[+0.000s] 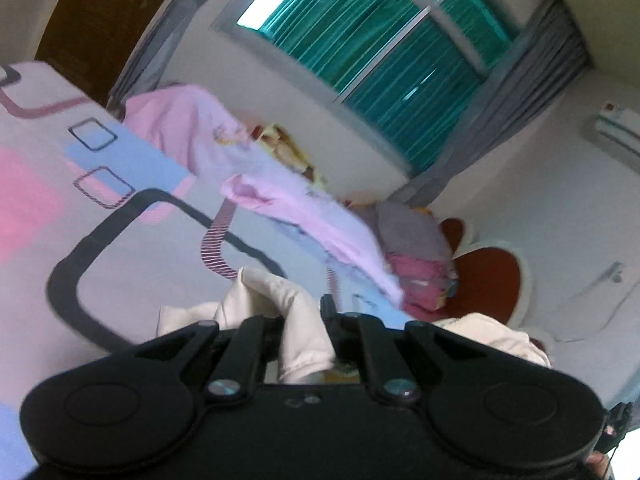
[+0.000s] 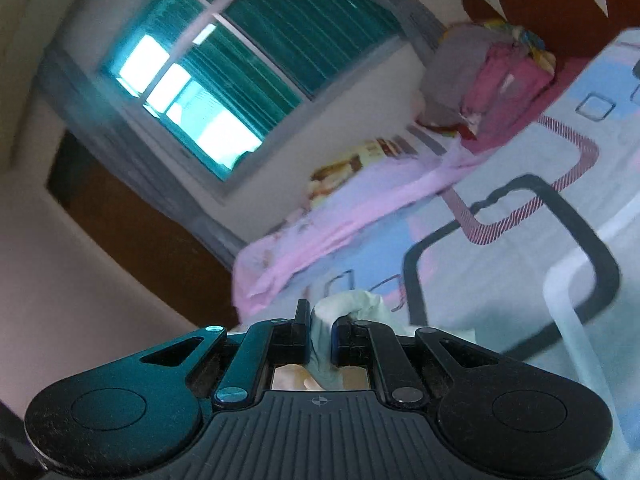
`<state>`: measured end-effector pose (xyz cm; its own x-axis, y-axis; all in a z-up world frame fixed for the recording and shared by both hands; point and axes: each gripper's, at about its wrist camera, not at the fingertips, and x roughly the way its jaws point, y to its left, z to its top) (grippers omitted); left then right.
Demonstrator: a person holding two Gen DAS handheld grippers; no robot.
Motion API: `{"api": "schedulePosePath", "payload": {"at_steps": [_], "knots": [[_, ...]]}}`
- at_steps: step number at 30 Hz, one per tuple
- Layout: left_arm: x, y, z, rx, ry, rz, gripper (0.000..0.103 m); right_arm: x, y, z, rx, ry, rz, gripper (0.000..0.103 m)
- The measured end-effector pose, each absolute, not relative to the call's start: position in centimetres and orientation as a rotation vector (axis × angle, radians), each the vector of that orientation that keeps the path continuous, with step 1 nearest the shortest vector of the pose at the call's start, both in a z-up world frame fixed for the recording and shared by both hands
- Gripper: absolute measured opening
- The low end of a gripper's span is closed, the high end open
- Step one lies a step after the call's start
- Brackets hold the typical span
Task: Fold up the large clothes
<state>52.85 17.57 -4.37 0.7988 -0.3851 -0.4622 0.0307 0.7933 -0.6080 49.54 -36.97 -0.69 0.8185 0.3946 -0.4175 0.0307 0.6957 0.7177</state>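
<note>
Two wrist views, both tilted and motion-blurred. No brand, label or readable writing in either.

Left wrist view: left gripper (image 1: 303, 316) at bottom centre, jaws clamped on a bunched fold of the cream garment (image 1: 276, 300). Cream cloth rises between the black fingers (image 1: 329, 312) and spills out to both sides of them, more showing at lower right. Garment sits right at the gripper, over the bed sheet (image 1: 120, 248), which is printed with pink and blue blocks and dark rounded-rectangle outlines. Beyond it, a pink cloth (image 1: 256, 176) lies crumpled across the far side of the bed. Pile of grey and magenta bedding (image 1: 416, 256) near the red-and-white headboard (image 1: 496, 276). Window with teal curtain (image 1: 384, 52) on the back wall, air conditioner (image 1: 616, 128) at the right edge.

Right wrist view: right gripper (image 2: 321, 320), jaws nearly together, pinching a narrow strip of the same cream garment (image 2: 352, 304), which bulges just ahead of the fingertips. Bed sheet (image 2: 520, 240) to the right, pink cloth (image 2: 320, 236) along its far edge, bedding pile (image 2: 492, 80) at upper right. Teal-curtained window (image 2: 256, 52) upper left, brown panel (image 2: 120, 216) below it.
</note>
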Motion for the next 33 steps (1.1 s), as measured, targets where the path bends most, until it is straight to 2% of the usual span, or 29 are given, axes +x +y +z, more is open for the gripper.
{"api": "schedulePosePath", "payload": {"at_steps": [2, 3, 4, 5, 6, 7, 8, 12, 18, 19, 20, 21, 22, 23, 24, 25, 29, 33], "knots": [[55.8, 17.6, -5.8, -0.608, 0.644, -0.231, 0.016, 52.2, -37.5, -2.9, 0.808, 0.629, 0.202, 0.009], [57.0, 17.8, -6.7, -0.619, 0.661, -0.228, 0.026, 53.8, -38.0, -4.2, 0.834, 0.650, 0.185, 0.015], [58.1, 18.1, -7.4, -0.633, 0.676, -0.212, 0.042, 54.6, -38.4, -5.1, 0.854, 0.670, 0.164, 0.025], [58.9, 18.5, -8.1, -0.639, 0.672, -0.192, 0.054, 55.2, -38.8, -5.9, 0.866, 0.670, 0.134, 0.063], [59.0, 18.8, -8.2, -0.632, 0.644, -0.170, 0.079, 55.0, -39.0, -6.1, 0.842, 0.632, 0.097, 0.088], [58.9, 19.1, -8.2, -0.606, 0.606, -0.141, 0.091, 54.6, -39.2, -6.0, 0.794, 0.576, 0.088, 0.088], [59.0, 19.3, -8.1, -0.576, 0.592, -0.130, 0.093, 54.7, -39.5, -6.3, 0.780, 0.574, 0.098, 0.088], [60.7, 20.1, -9.1, -0.492, 0.669, -0.167, 0.088, 55.9, -39.9, -7.7, 0.676, 0.640, 0.103, 0.088], [64.4, 19.2, -12.5, -0.388, 0.880, -0.250, 0.087, 59.5, -38.1, -11.2, 0.559, 0.814, 0.173, 0.088], [64.7, 18.9, -12.9, -0.373, 0.891, -0.264, 0.077, 59.6, -37.5, -11.5, 0.535, 0.837, 0.181, 0.085], [65.0, 18.7, -13.3, -0.359, 0.899, -0.292, 0.066, 59.8, -36.9, -11.7, 0.498, 0.853, 0.186, 0.061], [65.2, 18.5, -13.5, -0.361, 0.903, -0.319, 0.036, 60.0, -36.2, -12.0, 0.458, 0.876, 0.192, 0.041], [65.1, 18.3, -13.5, -0.370, 0.898, -0.345, 0.022, 60.0, -35.6, -12.1, 0.436, 0.883, 0.204, 0.033], [65.3, 17.9, -13.4, -0.358, 0.882, -0.349, 0.018, 59.8, -35.1, -12.1, 0.408, 0.872, 0.223, 0.018], [65.2, 17.7, -13.2, -0.338, 0.851, -0.357, 0.009, 59.5, -34.6, -11.8, 0.370, 0.849, 0.224, 0.014], [64.8, 17.7, -12.9, -0.345, 0.820, -0.367, 0.007, 59.1, -34.3, -11.3, 0.350, 0.825, 0.214, 0.012], [63.3, 18.6, -10.1, -0.404, 0.613, -0.406, 0.007, 58.1, -34.2, -8.8, 0.314, 0.665, 0.175, 0.011], [64.1, 18.4, -11.0, -0.373, 0.633, -0.352, 0.007, 59.8, -33.4, -10.4, 0.261, 0.723, 0.134, 0.011]]}}
